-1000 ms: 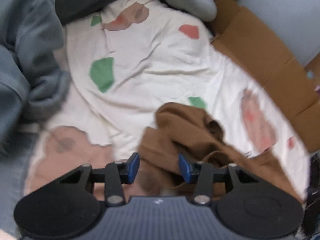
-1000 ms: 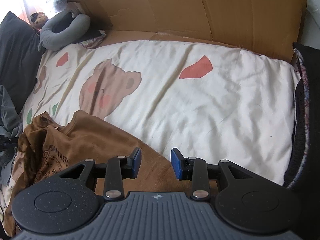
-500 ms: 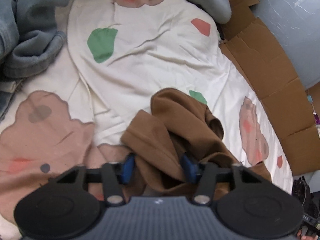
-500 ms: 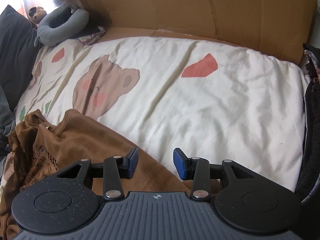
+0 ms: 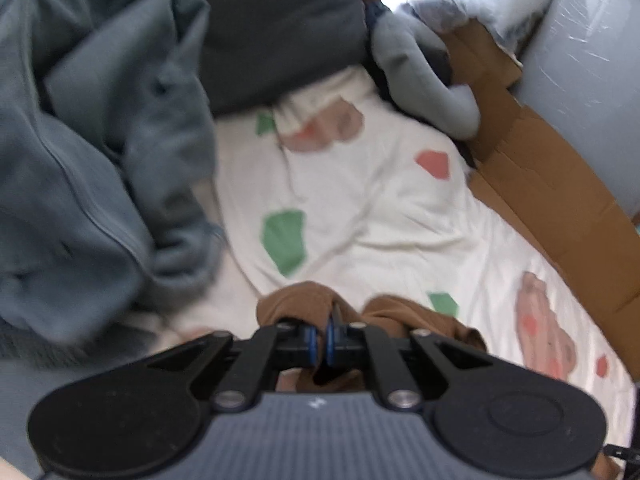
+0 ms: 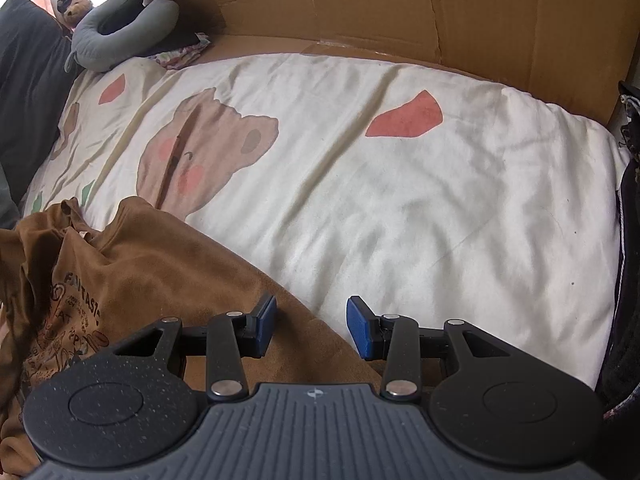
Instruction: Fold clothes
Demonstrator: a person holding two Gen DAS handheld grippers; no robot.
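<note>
A brown T-shirt with dark print [image 6: 132, 276] lies crumpled on the white patterned bedcover [image 6: 380, 200]. In the left wrist view my left gripper [image 5: 320, 344] is shut on a bunched fold of the brown T-shirt [image 5: 300, 304], which rises around the blue pads. My right gripper [image 6: 312, 326] is open, its blue pads apart above the shirt's edge where the brown cloth meets the bedcover; it holds nothing.
A blue-grey hoodie [image 5: 80, 152] is heaped at the left, with a dark cushion [image 5: 280, 28] behind. A grey neck pillow [image 6: 124, 32] lies at the bed's head. Cardboard sheets [image 6: 400, 12] line the far side. Dark clothing [image 6: 628, 240] lies at the right edge.
My left gripper has closed on the brown T-shirt fold it had straddled, and its view has tilted up towards the hoodie. My right gripper has stayed open, barely moved.
</note>
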